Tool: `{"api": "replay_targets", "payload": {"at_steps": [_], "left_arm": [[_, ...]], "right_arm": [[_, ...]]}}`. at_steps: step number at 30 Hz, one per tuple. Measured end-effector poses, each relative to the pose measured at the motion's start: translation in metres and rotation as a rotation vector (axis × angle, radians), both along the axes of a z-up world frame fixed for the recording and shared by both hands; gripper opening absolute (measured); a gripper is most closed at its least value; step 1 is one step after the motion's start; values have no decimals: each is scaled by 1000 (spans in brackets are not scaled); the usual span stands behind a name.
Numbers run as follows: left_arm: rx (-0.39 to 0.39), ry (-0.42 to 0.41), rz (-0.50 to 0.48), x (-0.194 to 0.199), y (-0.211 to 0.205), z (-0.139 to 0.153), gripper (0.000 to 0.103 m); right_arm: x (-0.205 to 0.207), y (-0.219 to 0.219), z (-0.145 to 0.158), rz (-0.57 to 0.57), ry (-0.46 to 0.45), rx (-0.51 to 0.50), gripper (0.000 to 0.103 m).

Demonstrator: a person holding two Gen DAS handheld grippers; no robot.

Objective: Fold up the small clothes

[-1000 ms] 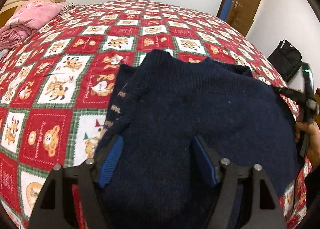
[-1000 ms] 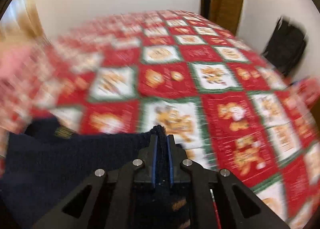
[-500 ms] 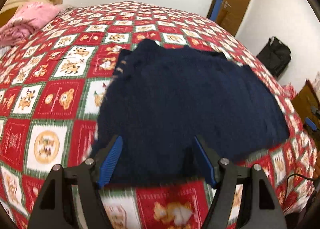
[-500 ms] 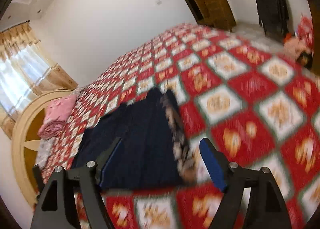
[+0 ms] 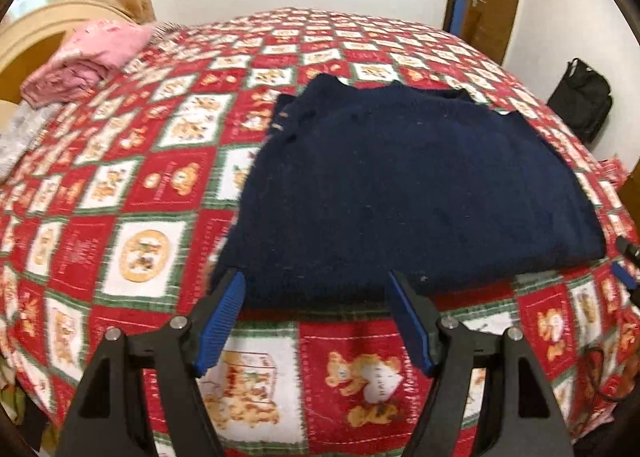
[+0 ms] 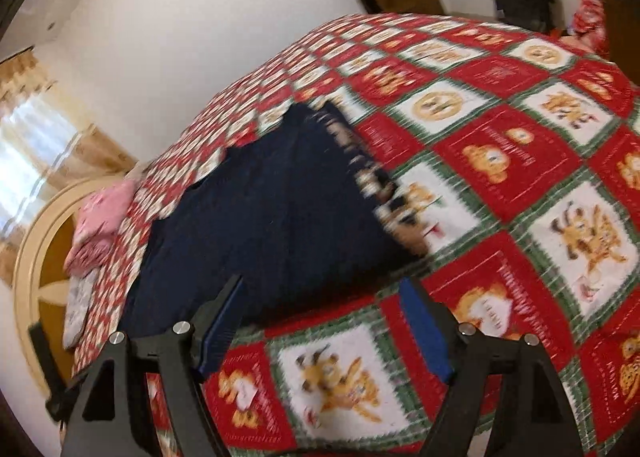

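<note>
On the red-and-white teddy-bear bedspread [image 5: 160, 185], a navy knitted sweater [image 5: 408, 185] lies flat and folded over on itself, filling the centre of the left wrist view and running toward 10 o'clock in the right wrist view, where its patterned band [image 6: 376, 177] marks the edge at 1 o'clock of the dark mass. It looks like thick, soft wool: limp, fairly light, grippy rather than slippery, likely to sag and drag along the cover if lifted by one corner. My judgement is that the best hold is a pinch through all layers at the near edge or a corner. Both tools are empty. The left gripper [image 5: 316, 317] hovers just short of the near hem, its blue pads spread wide. The right gripper [image 6: 320, 321] is likewise spread, rolled to one side, near the sweater's corner. A pink folded garment [image 5: 88, 57] sits at 10 o'clock by the headboard, well apart.
</note>
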State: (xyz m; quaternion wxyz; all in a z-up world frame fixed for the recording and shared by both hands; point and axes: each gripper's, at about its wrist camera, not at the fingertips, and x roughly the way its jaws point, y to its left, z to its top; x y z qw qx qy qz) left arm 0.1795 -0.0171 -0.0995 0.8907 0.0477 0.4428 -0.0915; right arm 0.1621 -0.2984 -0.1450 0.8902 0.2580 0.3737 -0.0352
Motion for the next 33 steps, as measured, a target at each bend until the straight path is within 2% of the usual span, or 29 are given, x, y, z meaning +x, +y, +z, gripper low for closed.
{"api": "replay_targets", "payload": {"at_steps": [2,4,6,8,11,13,16,18,20,25,28,30,31,32,33], "left_arm": [[20,-10,20,0,2,0,76],[38,-17,37,0,1,0,86],[50,-29,51,-1,0,1,91],[68,-35,65,-1,0,1,93],[77,-37,62,-3,0,0,93],[68,-43,71,-4,4,1,93],[13,-34,88,-7,11,1,95],[-39,-26,88,-7,14,2,95],[-62,-23,87,-8,14,3,95],[-38,-23,104,-6,14,4,97],[-41,-17,114,-4,17,1,97],[-54,-5,118,-3,20,0,97],[-59,3,120,-1,21,-2,97],[-60,7,119,-1,21,-3,97],[-60,9,118,-1,21,-4,97]], "right_arm": [[5,-10,-3,-72,7,18,78],[12,-17,-10,-122,28,37,78],[22,-16,-23,-135,67,55,79],[23,-9,-24,-158,42,11,84],[28,5,-24,-142,34,-28,86],[33,11,-23,-99,34,-12,86],[36,16,-24,-65,33,11,86],[37,15,-26,-71,19,13,86],[37,9,-27,-102,-8,59,86],[32,-5,-31,-217,-70,212,86],[38,3,-29,-181,-58,164,85],[39,7,-27,-167,-65,132,77],[39,6,-28,-171,-66,133,61],[40,4,-29,-176,-62,138,51],[42,1,-33,-185,-54,143,49]]}}
